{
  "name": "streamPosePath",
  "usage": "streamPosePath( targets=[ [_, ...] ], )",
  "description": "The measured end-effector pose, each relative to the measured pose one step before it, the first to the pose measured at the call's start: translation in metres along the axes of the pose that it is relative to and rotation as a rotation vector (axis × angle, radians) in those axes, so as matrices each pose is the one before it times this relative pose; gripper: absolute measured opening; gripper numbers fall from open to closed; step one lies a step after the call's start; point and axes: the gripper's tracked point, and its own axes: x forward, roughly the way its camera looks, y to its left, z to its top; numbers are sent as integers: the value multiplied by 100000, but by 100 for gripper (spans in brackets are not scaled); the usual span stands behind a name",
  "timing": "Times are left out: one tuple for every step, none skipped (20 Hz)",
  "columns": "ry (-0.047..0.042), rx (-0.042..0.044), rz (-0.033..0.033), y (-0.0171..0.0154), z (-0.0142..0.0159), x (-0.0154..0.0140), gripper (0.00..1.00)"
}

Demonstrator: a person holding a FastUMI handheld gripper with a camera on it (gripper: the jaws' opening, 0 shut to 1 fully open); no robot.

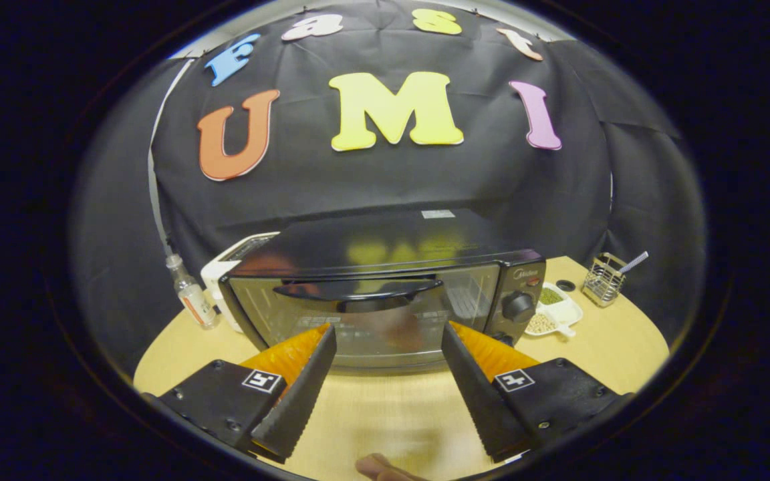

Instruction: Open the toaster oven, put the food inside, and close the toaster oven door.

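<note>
the gripper point(388, 331) hovers over the wooden table point(385, 407), jaws spread wide and holding nothing. just ahead of them stands the toaster oven point(385, 294) (door closed, handle point(358, 290) untouched), a divided dish point(555, 314) beside its knob point(517, 306).

We've got a clear plastic bottle point(190, 294) and a white toaster point(224, 267) on the pale wooden worktop point(619, 347), plus a white divided dish point(555, 314) of seeds beside a wire caddy point(603, 280).
</note>
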Motion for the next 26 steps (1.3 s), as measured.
streamPosePath(
  targets=[
    [-453, 176, 277, -216, 445, -1253, 100],
    [-485, 163, 74, -142, 552, -1326, 100],
    [-766, -207, 94, -3, 579, -1634, 100],
    [-1751, -450, 21, -70, 919, -1691, 100],
    [-2954, -422, -267, -88, 1204, -1807, 100],
    [-3640, -1062, 96, 36, 1228, -1885, 100],
    [-3621, -1803, 529, 213, 1141, -1918, 100],
    [-3582, -1708, -373, -127, 1126, -1886, 100],
    [-3987, -1468, -1135, -334, 1206, -1735, 100],
    [-3695, -1594, -656, -244, 1338, -1744, 100],
    [-2747, -1469, -688, -161, 1138, -1492, 100],
    [-2165, -1025, -802, -174, 768, -1472, 100],
    [-1752, -751, 19, -486, 868, -1639, 100],
    [-1916, -410, 920, 169, 1066, -1450, 100],
    [-2950, -378, 445, -56, 1422, -1316, 100],
    [-3692, -707, 198, -168, 1532, -1483, 100],
    [-3652, -884, 152, -288, 1334, -1446, 100],
    [-3189, -724, 216, -247, 1150, -1274, 100],
    [-2503, -564, 249, -128, 653, -1300, 100],
    [-1558, 289, -48, -118, 538, -1297, 100],
    [-1836, 775, -817, -385, 601, -1145, 100],
    [-942, 336, -650, -251, 421, -1150, 100],
    [-1251, -337, -445, -192, 503, -1009, 100],
    [-1096, -749, 242, -146, 398, -611, 100],
    [-1190, -924, 548, 124, 433, -882, 100],
    [-347, -652, 447, 123, 208, -693, 100]
  ],
)
